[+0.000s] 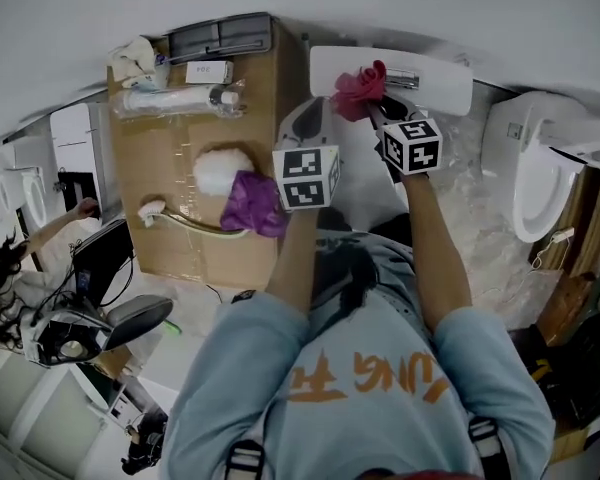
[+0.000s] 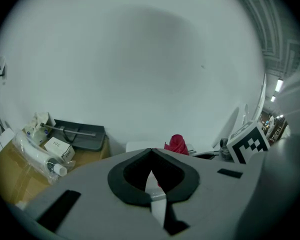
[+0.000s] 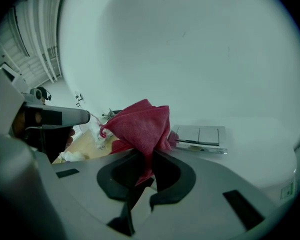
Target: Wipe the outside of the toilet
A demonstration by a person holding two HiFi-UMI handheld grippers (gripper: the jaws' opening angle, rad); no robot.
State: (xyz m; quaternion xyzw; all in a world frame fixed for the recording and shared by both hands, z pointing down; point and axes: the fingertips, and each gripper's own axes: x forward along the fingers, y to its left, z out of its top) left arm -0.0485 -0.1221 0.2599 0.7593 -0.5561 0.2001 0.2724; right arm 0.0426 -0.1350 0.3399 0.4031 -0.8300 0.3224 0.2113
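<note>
Right gripper jaws clamp a red cloth above the toilet tank, near the flush plate; left gripper jaws are pressed together, holding nothing.

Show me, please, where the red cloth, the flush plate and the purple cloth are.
red cloth (image 3: 140, 125), right gripper view, bunched middle.
flush plate (image 3: 188, 134), right gripper view, left button.
purple cloth (image 1: 250, 204), head view, centre.

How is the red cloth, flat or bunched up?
Bunched up: the red fabric cloth rises in crumpled folds, pinched in the right gripper.
</note>
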